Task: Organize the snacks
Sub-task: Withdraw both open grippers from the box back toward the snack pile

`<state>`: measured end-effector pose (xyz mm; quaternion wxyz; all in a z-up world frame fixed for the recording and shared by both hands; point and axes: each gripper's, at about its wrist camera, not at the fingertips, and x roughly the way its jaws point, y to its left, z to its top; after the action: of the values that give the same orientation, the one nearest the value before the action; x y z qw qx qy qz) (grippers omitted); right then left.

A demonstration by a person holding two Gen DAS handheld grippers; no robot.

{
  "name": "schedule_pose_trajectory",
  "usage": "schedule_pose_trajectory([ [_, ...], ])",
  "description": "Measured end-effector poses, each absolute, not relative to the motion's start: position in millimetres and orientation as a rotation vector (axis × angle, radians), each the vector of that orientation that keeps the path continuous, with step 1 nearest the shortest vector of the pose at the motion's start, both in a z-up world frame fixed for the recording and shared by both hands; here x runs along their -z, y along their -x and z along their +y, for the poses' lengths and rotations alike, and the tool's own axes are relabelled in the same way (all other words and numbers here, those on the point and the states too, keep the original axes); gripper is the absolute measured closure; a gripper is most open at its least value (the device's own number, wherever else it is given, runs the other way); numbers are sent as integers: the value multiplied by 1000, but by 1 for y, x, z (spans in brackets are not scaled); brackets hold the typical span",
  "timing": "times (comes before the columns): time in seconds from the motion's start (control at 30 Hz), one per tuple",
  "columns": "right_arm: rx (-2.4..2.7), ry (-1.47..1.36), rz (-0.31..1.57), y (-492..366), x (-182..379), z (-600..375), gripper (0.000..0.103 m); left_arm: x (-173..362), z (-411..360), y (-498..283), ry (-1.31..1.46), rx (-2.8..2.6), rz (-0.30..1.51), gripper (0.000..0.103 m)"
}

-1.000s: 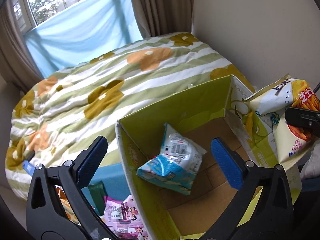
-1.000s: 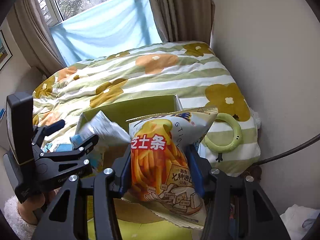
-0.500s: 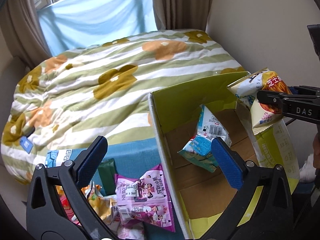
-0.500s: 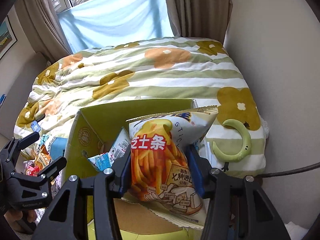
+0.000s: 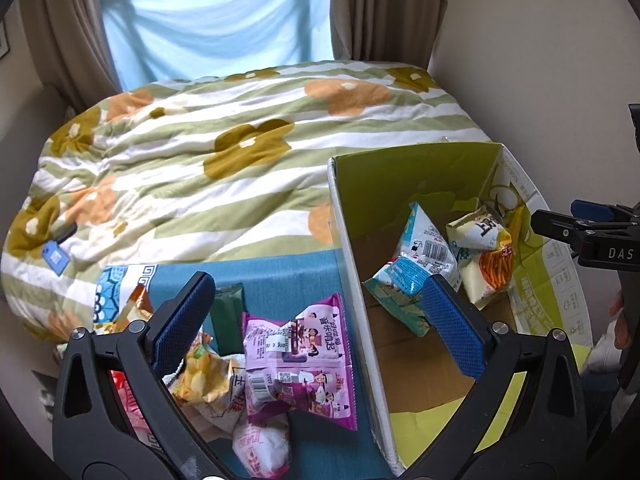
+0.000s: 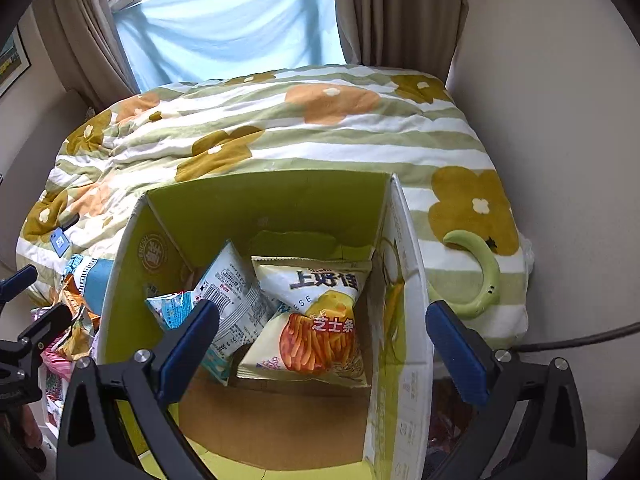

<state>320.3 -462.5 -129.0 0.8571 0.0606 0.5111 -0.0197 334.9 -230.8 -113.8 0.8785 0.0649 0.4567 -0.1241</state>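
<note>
A green cardboard box [image 6: 280, 200] [image 5: 400, 184] stands on the bed. Inside it lie a cheese-stick bag [image 6: 316, 320] [image 5: 486, 256] and a blue-and-white snack bag [image 6: 228, 300] [image 5: 416, 264]. My right gripper [image 6: 324, 336] hangs over the box, its jaws opening wide, nothing between the pads; the cheese-stick bag rests below on the box floor. My left gripper [image 5: 316, 320] is open and empty above a purple snack bag [image 5: 300, 356] and a pile of other packets [image 5: 200, 380] left of the box.
A striped flower quilt [image 5: 240, 152] covers the bed up to the window curtain. A green ring [image 6: 480, 276] lies on the quilt right of the box. A blue mat [image 5: 280, 276] holds the loose packets. A wall [image 6: 560, 120] stands close on the right.
My right gripper let go of the cheese-stick bag, which dropped into the box beside the blue bag. My left gripper moved left from over the box to over the loose packets.
</note>
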Motion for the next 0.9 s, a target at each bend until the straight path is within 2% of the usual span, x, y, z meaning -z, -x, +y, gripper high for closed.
schedule_pose_trajectory([
  [0.27,38,-144,976,-272,81,-456,0,65,-211,-286,-120,241,853,1],
  [0.5,8,-131,827,-206,29,-427,0,25,-164,-215,-78,181,770,1],
  [0.67,-61,-136,728,-159,2,-396,0,12,-118,-158,-61,88,735,1],
  [0.9,-174,-91,682,-118,-2,-345,0,13,-51,-101,-14,-26,744,1],
])
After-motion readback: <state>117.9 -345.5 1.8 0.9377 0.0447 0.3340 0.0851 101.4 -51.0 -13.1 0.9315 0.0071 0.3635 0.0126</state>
